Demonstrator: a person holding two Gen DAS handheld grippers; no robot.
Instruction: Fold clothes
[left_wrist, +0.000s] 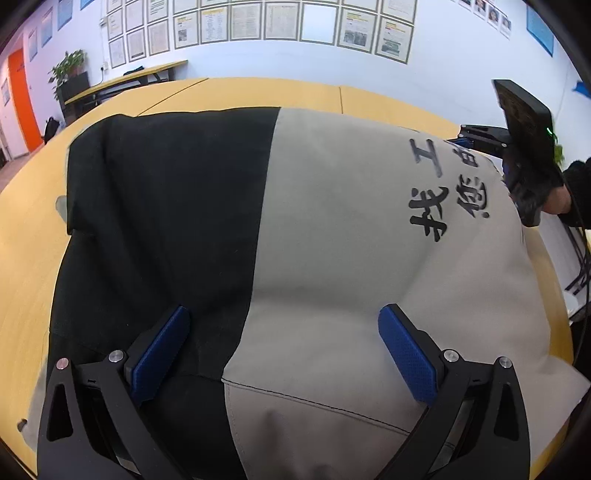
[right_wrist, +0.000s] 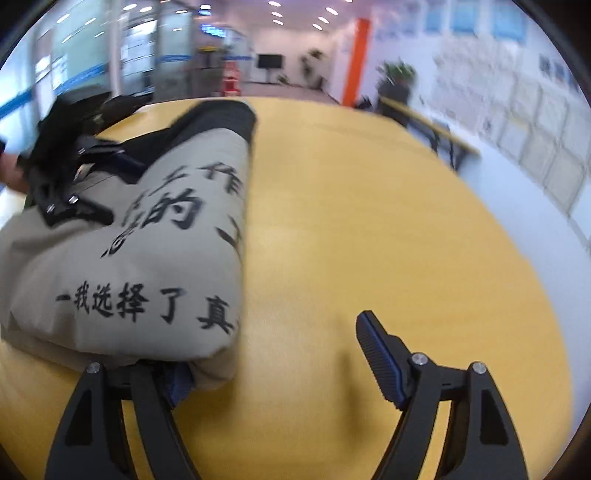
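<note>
A folded shirt (left_wrist: 314, 229), half black and half beige with black writing on it, lies on the yellow table (left_wrist: 258, 92). The left gripper (left_wrist: 284, 343) hangs over the near part of the shirt with its 2 blue pads (left_wrist: 406, 354) wide apart, holding nothing. The right gripper (right_wrist: 273, 354) is wide open too, at the folded edge of the shirt. Its left finger is tucked behind the cloth edge and the other one (right_wrist: 380, 354) is over the bare table, so it grips nothing
</note>
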